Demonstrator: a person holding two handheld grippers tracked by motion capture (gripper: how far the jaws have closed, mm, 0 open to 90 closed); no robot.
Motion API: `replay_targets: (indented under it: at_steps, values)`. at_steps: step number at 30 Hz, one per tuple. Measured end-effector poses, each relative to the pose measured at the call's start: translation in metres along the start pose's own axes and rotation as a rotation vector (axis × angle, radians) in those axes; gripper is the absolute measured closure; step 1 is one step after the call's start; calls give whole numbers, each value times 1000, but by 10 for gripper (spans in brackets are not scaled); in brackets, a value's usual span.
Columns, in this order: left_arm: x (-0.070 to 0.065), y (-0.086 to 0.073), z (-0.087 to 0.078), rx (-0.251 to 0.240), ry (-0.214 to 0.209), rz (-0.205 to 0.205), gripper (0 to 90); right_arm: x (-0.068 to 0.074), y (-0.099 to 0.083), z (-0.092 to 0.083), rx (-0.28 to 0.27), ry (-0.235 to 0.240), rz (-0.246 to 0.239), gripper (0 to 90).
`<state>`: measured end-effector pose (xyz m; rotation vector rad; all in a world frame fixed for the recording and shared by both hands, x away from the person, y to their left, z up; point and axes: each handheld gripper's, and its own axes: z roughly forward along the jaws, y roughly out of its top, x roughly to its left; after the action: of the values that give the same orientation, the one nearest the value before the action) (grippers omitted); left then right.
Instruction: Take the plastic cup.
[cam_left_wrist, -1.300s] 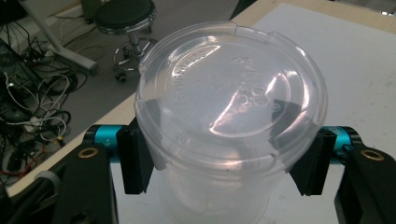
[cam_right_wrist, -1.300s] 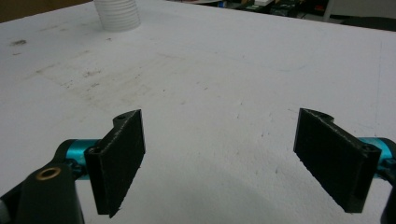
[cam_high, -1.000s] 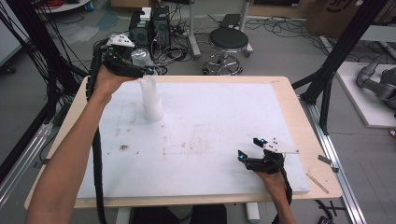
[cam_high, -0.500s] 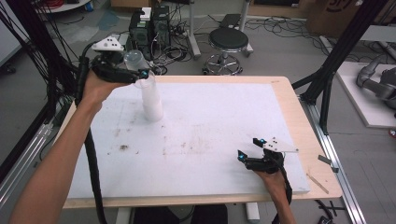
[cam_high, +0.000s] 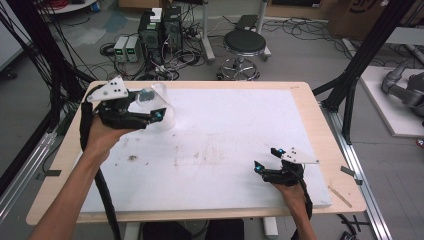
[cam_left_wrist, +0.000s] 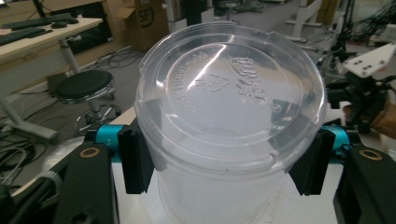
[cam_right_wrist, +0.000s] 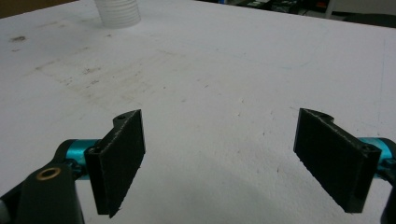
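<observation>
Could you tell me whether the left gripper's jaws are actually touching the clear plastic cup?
Touching. In the left gripper view, the left gripper has both black jaws pressed against opposite sides of the clear plastic cup just below its rim, with no gap on either side.

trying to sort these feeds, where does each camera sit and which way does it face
High view: above the person's side, looking forward and down on the white-topped table; both forearms enter below.
Left gripper view: rides the left gripper, looking along its black jaws at the clear plastic lidded cup between them.
Right gripper view: rides the right gripper, low over the table, jaws apart.
Shared: the cup, and the stack of white cups.
</observation>
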<state>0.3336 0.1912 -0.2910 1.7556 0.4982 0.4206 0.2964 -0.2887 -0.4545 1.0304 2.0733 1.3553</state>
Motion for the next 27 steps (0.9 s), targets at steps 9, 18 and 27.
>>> replay_targets:
  at_steps: [9,18,27]
  values:
    - [-29,-37,13,-54,-113,-14,354,0,0,0,-1,0,-2,166]
    - [-44,-61,37,-67,-241,-15,353,1,0,0,-2,-3,-2,166]
    - [-50,-72,46,-84,-328,-9,353,1,0,-1,-5,-5,-6,166]
